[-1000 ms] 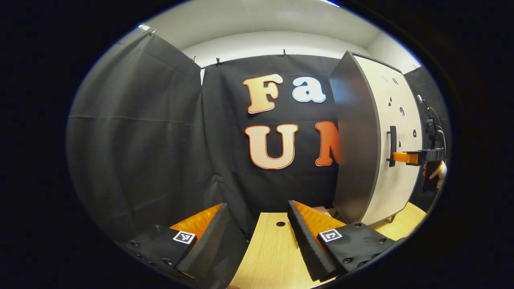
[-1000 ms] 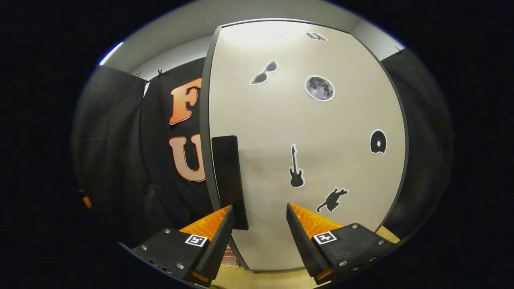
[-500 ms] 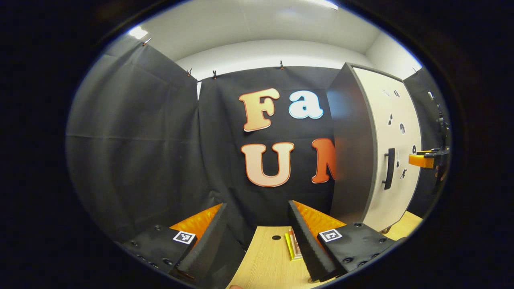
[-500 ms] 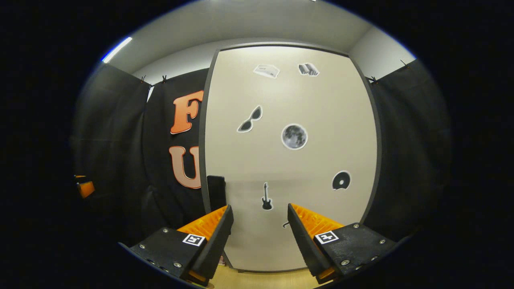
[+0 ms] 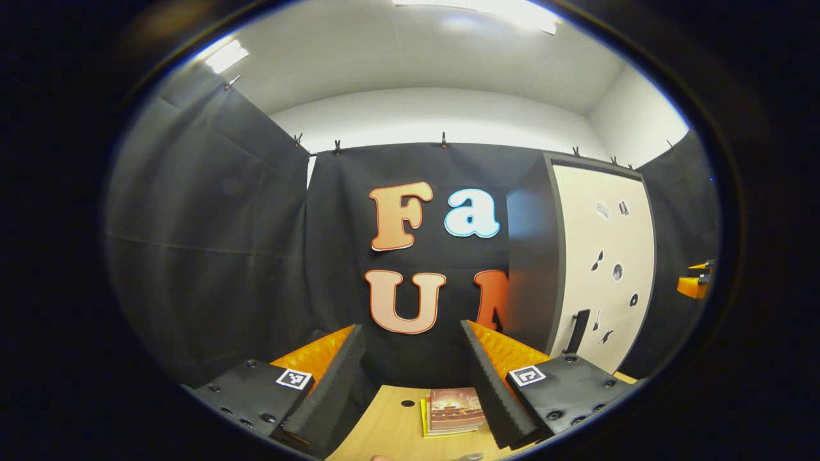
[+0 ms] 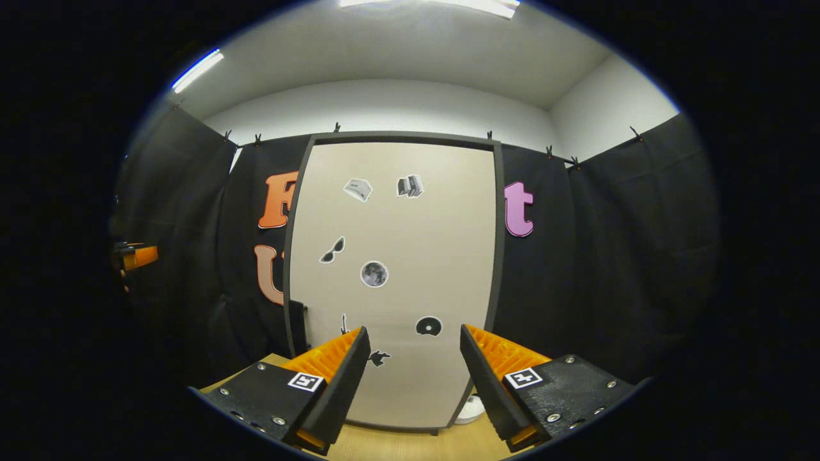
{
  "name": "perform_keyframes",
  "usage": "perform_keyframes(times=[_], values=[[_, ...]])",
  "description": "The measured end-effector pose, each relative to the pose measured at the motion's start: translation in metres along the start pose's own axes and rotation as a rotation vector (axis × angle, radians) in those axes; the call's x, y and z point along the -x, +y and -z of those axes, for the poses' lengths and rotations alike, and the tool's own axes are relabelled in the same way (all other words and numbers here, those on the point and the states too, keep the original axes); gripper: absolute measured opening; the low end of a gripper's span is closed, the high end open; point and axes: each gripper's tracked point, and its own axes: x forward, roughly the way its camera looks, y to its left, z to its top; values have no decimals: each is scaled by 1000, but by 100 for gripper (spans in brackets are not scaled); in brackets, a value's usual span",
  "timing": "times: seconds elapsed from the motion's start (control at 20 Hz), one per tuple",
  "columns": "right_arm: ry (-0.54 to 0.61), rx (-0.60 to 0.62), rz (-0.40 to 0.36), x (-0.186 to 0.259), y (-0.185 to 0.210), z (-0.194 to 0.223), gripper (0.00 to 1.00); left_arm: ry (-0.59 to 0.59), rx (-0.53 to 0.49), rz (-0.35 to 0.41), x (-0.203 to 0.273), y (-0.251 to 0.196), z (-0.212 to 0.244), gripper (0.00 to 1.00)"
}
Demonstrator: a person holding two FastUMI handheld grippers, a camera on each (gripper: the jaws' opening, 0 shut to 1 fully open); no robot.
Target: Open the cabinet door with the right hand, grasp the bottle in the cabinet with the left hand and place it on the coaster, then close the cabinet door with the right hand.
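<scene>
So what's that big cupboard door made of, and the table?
The cupboard door looks like painted or laminated board: a smooth, matte cream face with a dark grey edge and flat stickers on it. Its handle looks like dark plastic or metal; I can't tell which. The table looks like pale wood or wood-print laminate, with fine grain lines showing.

In the left gripper view, the cabinet (image 5: 580,256) stands on the desk (image 5: 391,429) at right, against the booth's wall; a stack of books (image 5: 451,410) lies on the desk left of it; the handle (image 5: 580,331) sits low on the door's (image 5: 608,269) left edge.
</scene>
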Motion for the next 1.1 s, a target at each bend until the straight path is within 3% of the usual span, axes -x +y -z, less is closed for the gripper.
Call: perform_keyframes(times=[0.25, 0.5, 0.85, 1.1], values=[[-28, 9, 6, 36, -50, -25, 88, 17, 52, -36, 25, -6, -16, 95], [-51, 39, -5, 59, -77, -43, 88, -2, 23, -118, 54, 8, -35, 98], [-53, 54, -20, 73, -72, -51, 88, -50, 15, -150, 76, 26, -60, 93], [-53, 40, 6, 83, -53, -50, 88, -64, -20, -112, 71, 40, -71, 94]])
